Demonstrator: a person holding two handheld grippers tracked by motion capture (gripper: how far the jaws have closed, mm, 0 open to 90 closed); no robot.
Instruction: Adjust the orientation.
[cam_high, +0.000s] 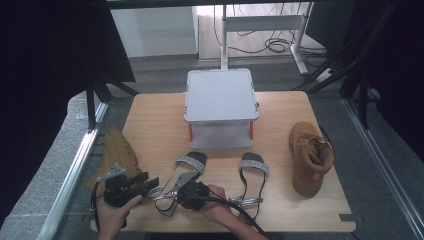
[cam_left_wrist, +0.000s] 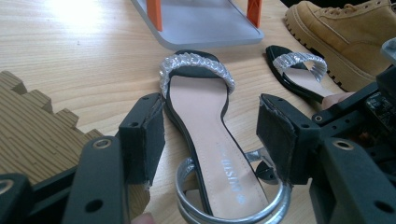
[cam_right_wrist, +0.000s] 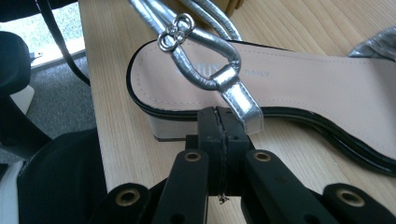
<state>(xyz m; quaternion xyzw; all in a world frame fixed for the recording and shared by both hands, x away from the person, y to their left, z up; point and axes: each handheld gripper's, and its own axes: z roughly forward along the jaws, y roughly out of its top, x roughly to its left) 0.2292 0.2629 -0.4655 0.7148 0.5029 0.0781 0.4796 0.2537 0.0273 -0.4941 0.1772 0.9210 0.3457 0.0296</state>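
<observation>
On the wooden table (cam_high: 150, 120), going left to right: a tan boot (cam_high: 119, 152) lies at the near-left edge, its lugged sole towards the middle. Just in front of it the left gripper (cam_high: 152, 181), held in the person's left hand (cam_high: 114, 212), has its jaws standing apart with nothing between the pads — in the left gripper view they frame the heel end of the left sandal (cam_left_wrist: 205, 135) without touching it.

That sandal — black-edged, with a pale insole, a glittery silver toe band at its far end and silver ankle straps at its near end — lies near the middle of the table's near edge, toe pointing away from the person. The right gripper (cam_high: 172, 189), in the right hand (cam_high: 216, 202), is at its heel, jaws pressed together; in the right gripper view the closed tips (cam_right_wrist: 223, 122) sit right against the silver strap tab (cam_right_wrist: 240, 100) at the sandal's side, though whether they pinch it I cannot tell.

Beyond, at the centre, stands a grey stool-like stand (cam_high: 220, 95) with orange legs. Right of the hand lies the second sandal (cam_high: 251, 177), and near the right edge a second tan boot (cam_high: 309, 157) lies well apart from its mate.
</observation>
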